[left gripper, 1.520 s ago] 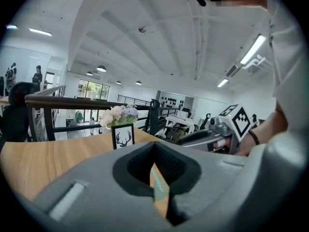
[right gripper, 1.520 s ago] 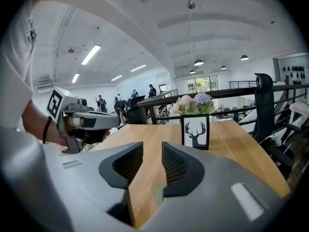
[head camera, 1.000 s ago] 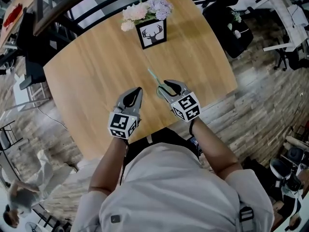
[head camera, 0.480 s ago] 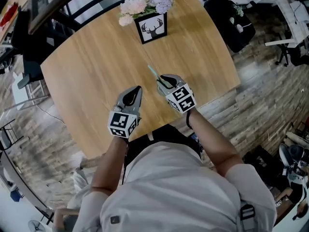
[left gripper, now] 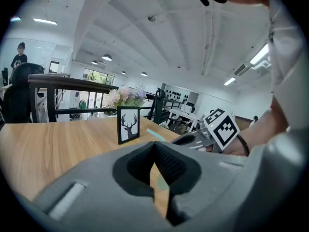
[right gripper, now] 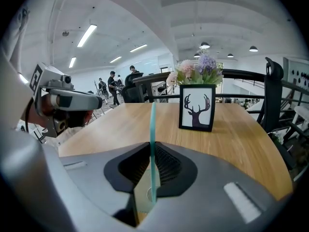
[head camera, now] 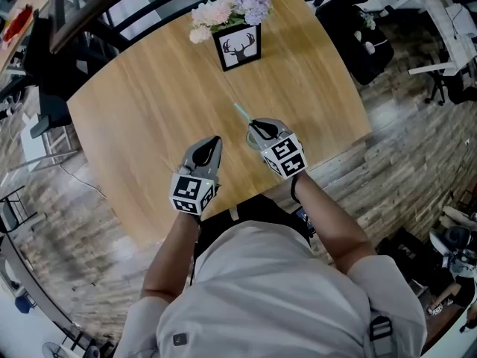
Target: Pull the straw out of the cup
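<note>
The thin pale-green straw (right gripper: 153, 124), standing in the clear cup (head camera: 251, 137), is pinched by the right gripper (right gripper: 152, 146), whose jaws have just been closing; a straight pull along its axis is advised, with the closed, empty left gripper (left gripper: 154, 146) kept clear

You closed the jaws of your right tool (head camera: 255, 127) on the straw (head camera: 241, 112). One second before, they stood wide apart around it; at the end both pads pressed on it. You also brought this tool a little lower, toward the cup (head camera: 251, 137).
</note>
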The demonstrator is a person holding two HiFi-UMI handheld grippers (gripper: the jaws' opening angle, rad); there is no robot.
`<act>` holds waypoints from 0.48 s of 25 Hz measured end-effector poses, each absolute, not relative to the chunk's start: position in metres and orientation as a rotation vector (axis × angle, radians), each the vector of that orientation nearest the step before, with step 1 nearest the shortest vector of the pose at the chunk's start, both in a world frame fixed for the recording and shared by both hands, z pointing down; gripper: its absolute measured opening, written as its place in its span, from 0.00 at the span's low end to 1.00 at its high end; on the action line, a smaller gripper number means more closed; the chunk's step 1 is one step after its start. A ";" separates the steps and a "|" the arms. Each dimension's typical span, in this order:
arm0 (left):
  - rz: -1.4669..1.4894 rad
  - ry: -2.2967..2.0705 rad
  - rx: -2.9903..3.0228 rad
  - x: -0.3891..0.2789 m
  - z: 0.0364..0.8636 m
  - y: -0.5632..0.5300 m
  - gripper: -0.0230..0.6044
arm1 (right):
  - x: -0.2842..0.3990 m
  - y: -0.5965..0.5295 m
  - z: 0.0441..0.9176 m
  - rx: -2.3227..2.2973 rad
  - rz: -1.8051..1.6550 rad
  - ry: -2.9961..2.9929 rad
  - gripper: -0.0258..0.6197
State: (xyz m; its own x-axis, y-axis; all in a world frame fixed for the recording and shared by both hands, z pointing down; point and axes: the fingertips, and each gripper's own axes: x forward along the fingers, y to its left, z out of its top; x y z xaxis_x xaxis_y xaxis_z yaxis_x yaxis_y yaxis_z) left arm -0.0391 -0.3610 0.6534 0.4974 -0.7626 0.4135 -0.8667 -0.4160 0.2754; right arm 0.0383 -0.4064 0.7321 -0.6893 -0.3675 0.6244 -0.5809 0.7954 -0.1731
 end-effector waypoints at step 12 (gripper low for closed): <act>0.276 -1.320 2.387 -0.057 0.613 -0.326 0.04 | 0.050 -0.387 0.661 0.920 0.410 -2.467 0.11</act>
